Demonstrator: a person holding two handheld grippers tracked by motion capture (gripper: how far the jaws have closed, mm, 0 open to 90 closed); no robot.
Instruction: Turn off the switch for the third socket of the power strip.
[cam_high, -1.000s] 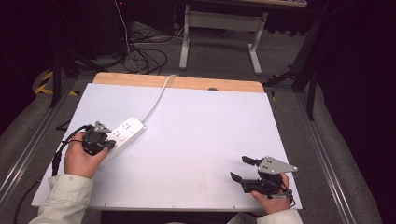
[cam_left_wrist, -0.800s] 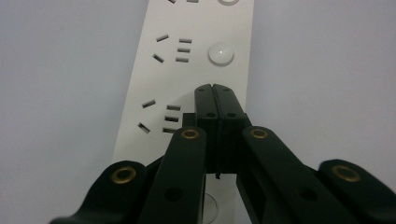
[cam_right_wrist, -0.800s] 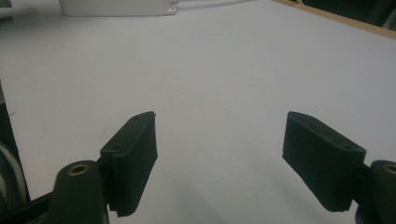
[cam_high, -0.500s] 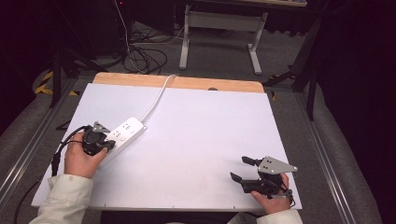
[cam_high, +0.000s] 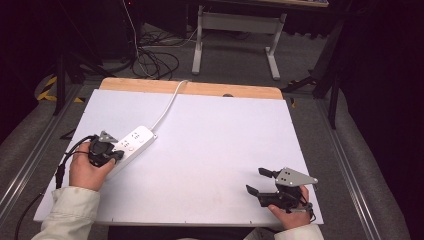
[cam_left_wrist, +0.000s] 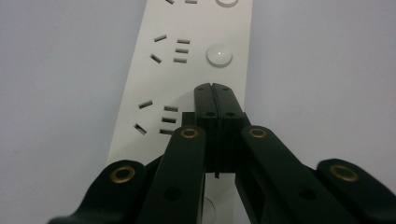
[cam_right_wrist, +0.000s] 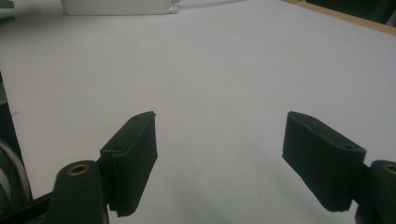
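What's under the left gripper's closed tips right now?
The left gripper, jaws shut with nothing between them, sits over the white power strip, beside a socket group and below a round button. Whether the tips touch the strip is hidden.

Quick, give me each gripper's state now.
Left gripper: shut, empty, tips over the white plastic power strip.
Right gripper: open, empty, above the white table.
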